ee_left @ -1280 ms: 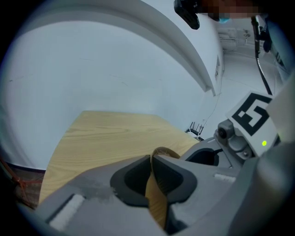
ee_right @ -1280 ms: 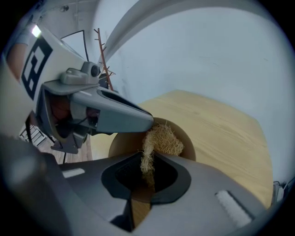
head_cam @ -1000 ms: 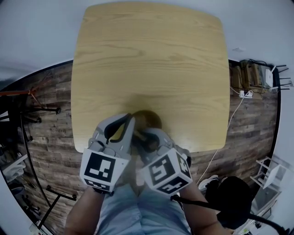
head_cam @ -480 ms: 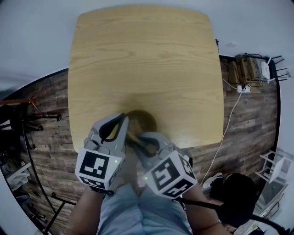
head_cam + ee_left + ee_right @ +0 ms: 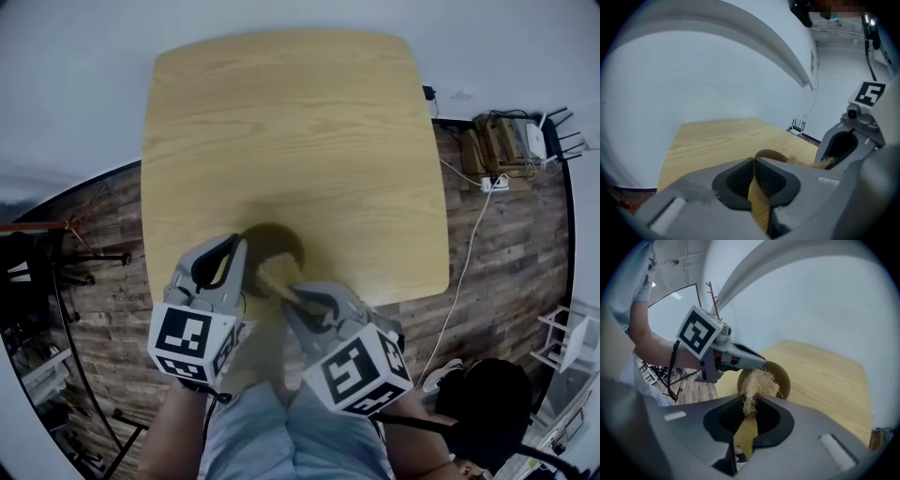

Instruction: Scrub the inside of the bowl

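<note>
a pale wooden table (image 5: 291,122) with rounded corners and fine straight grain, seen from above over a floor (image 5: 506,234) of dark, rough-looking planks. a small round bowl (image 5: 272,242), smooth and dark brown like wood, sits close to the table's near edge, right in front of you.

your left gripper (image 5: 239,247), grey plastic with a black-and-white marker cube, has its fingers pressed together on the bowl's thin rim. in the left gripper view the curved brown edge runs straight up between the two dark pads.

your right gripper (image 5: 292,291) is pinching a scrubber (image 5: 757,383), a loose tuft of straw-coloured, wiry fibres. the narrow end is squeezed between the fingers and the frayed, bushy end spreads out ahead of them. in the right gripper view the bowl's round opening faces that gripper and the tuft lies across it, just beside the tip of the left gripper. from above the pale fibres show at the bowl's near side.
</note>
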